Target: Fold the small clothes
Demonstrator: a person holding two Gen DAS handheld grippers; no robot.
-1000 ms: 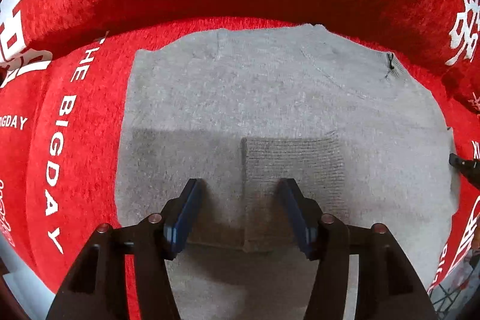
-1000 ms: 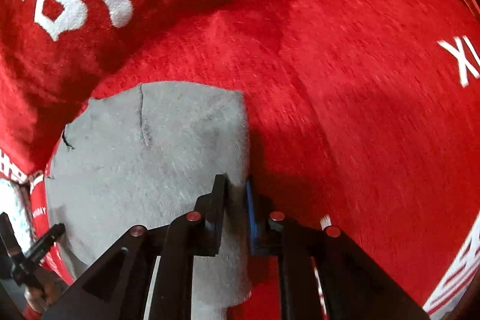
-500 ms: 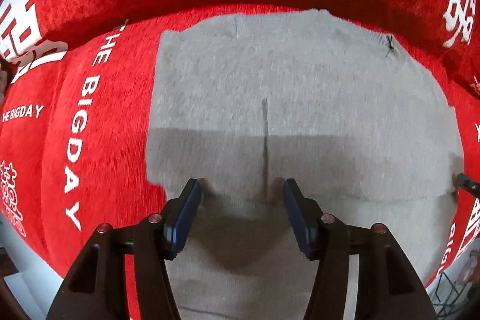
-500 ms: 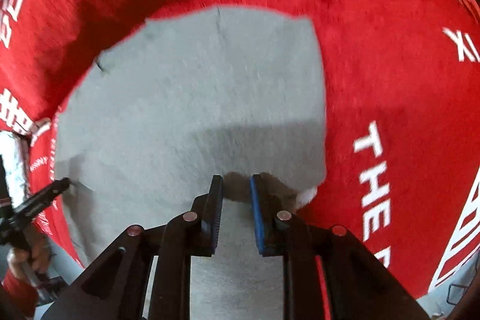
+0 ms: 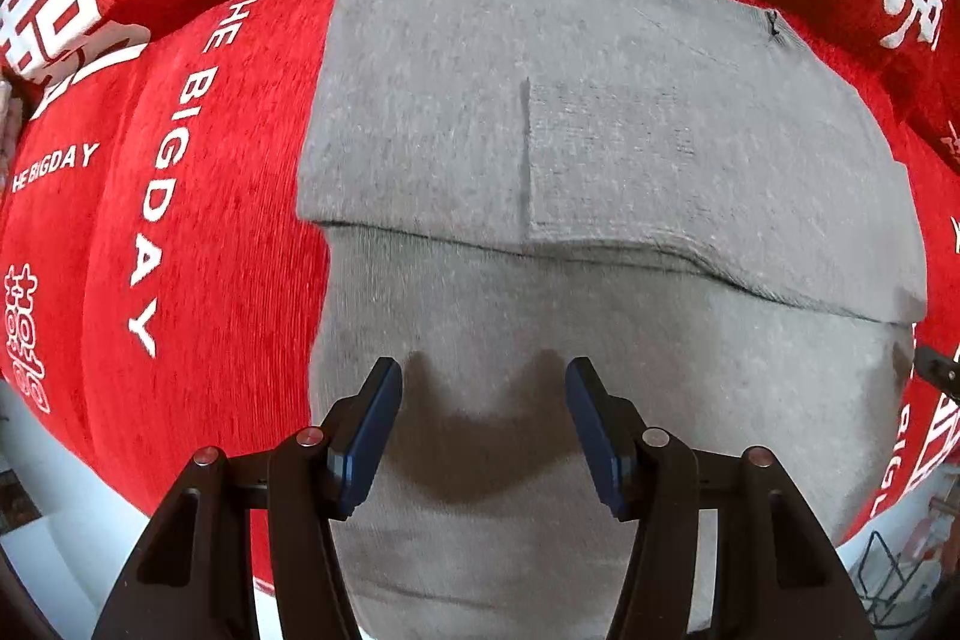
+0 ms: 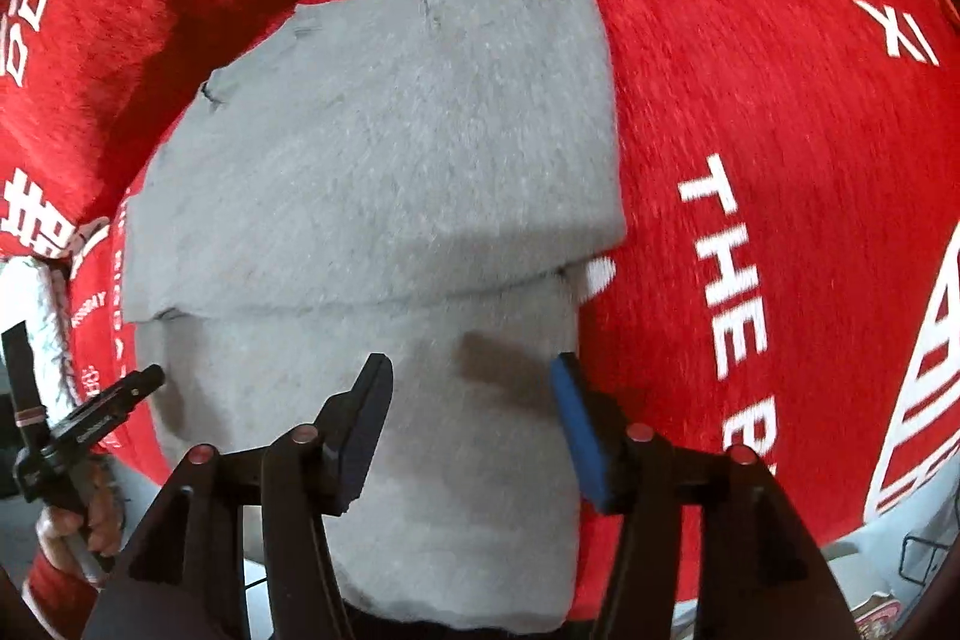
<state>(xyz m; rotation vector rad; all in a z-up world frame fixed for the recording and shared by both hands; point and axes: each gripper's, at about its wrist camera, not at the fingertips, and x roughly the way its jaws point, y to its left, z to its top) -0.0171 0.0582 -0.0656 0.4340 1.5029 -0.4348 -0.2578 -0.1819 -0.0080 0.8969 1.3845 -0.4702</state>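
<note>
A grey knitted garment (image 5: 600, 148) lies flat on a red cloth, with its far part folded over the near part; the fold's edge runs across the middle. It also shows in the right wrist view (image 6: 384, 160). My left gripper (image 5: 483, 400) is open and empty, just above the garment's near layer. My right gripper (image 6: 471, 388) is open and empty over the garment's near right edge. The left gripper's tip (image 6: 129, 388) shows at the left of the right wrist view.
The red cloth (image 5: 210, 250) with white lettering covers the surface and rises behind the garment. It also shows in the right wrist view (image 6: 780, 160). The cloth's near edge drops off to a pale floor (image 5: 48, 538). A wire object (image 5: 888, 574) stands at lower right.
Both grippers pulled back toward the near edge. The right gripper, shut on the garment's edge before, has opened and let go. The folded layer now lies flat.
</note>
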